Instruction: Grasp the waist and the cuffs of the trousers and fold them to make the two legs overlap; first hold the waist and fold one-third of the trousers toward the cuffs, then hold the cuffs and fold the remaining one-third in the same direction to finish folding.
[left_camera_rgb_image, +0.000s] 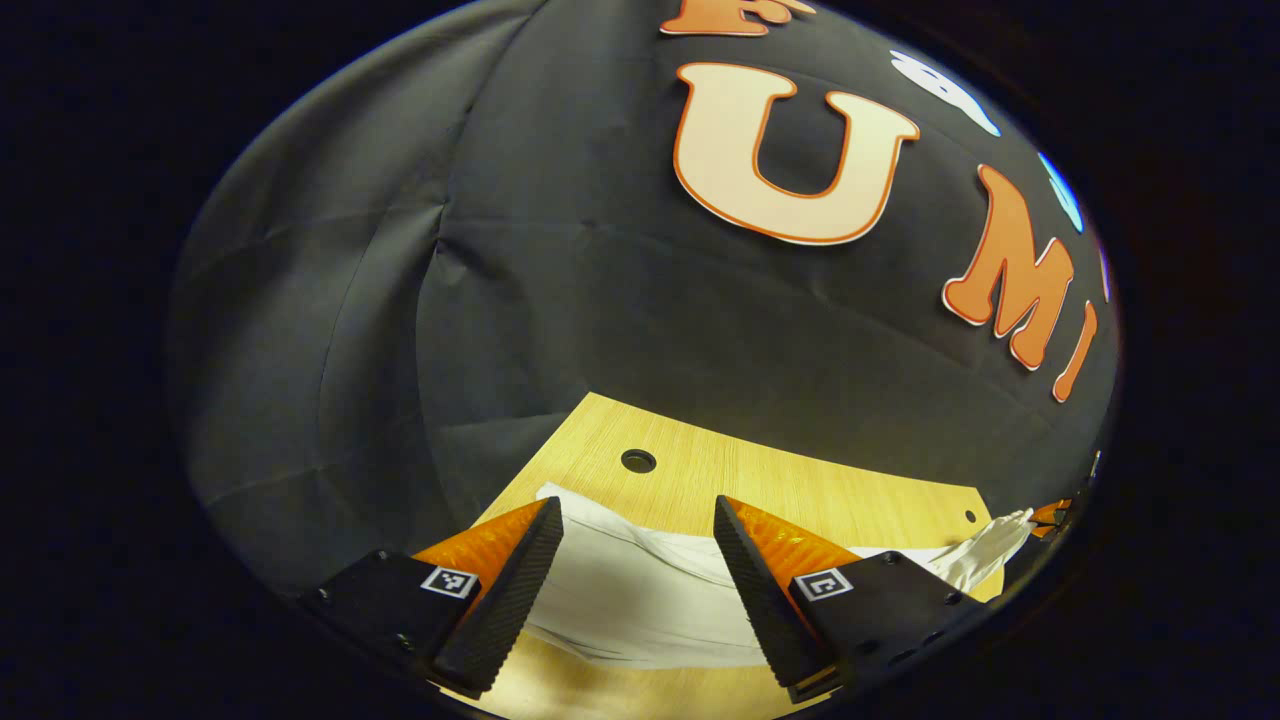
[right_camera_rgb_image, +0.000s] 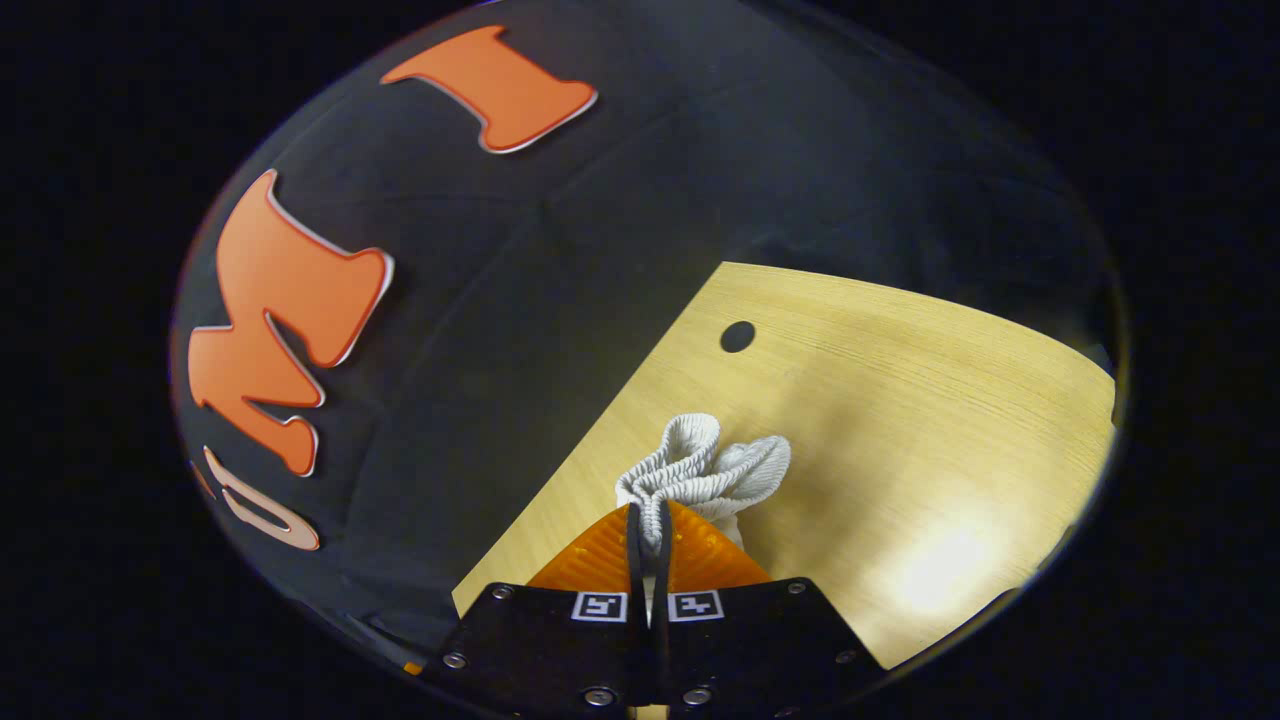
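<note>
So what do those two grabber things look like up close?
The left gripper has two wedge-shaped fingers with ribbed inner pads on black blocks, each carrying a small square black-and-white marker. The right gripper has the same markers, plus silver screws along its black base.

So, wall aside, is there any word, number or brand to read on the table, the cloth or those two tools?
No readable text on any of them.
Left gripper: its square marks hold black-and-white patterns, not words.
Right gripper: the same kind of square patterns, no words.
Trousers and table: plain, no writing visible.
</note>
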